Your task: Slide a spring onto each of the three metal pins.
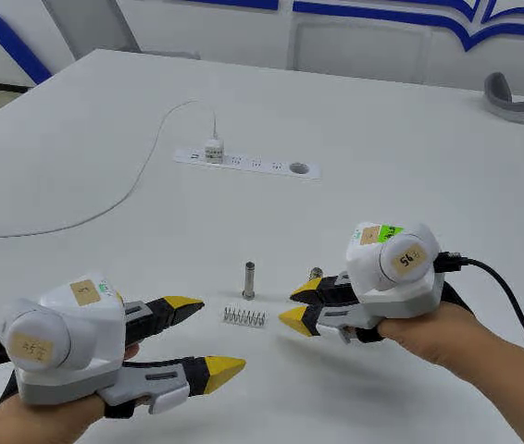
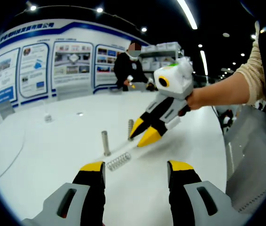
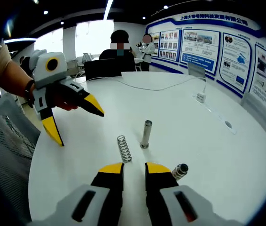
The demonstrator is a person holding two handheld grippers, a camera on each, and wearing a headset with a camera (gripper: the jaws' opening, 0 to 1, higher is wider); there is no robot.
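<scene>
White power strip [image 1: 248,163], grey headset [image 1: 516,98]

We see a white table [image 1: 382,157]. A pin [image 1: 249,279] stands on it, with a spring [image 1: 243,317] at its 6 o'clock and a power strip [image 1: 246,163] at 12 o'clock.

The white table [image 1: 355,120] is viewed from above in the head view, angled forward and down, with the power strip [image 1: 246,162] at the far side. Both gripper views are set low and close to the tabletop. The left one is aimed rightward at the right gripper [image 2: 135,141], the right one leftward at the left gripper [image 3: 81,128]. The upright pin [image 1: 249,279] and loose spring [image 1: 244,317] are shared by all three views.
</scene>
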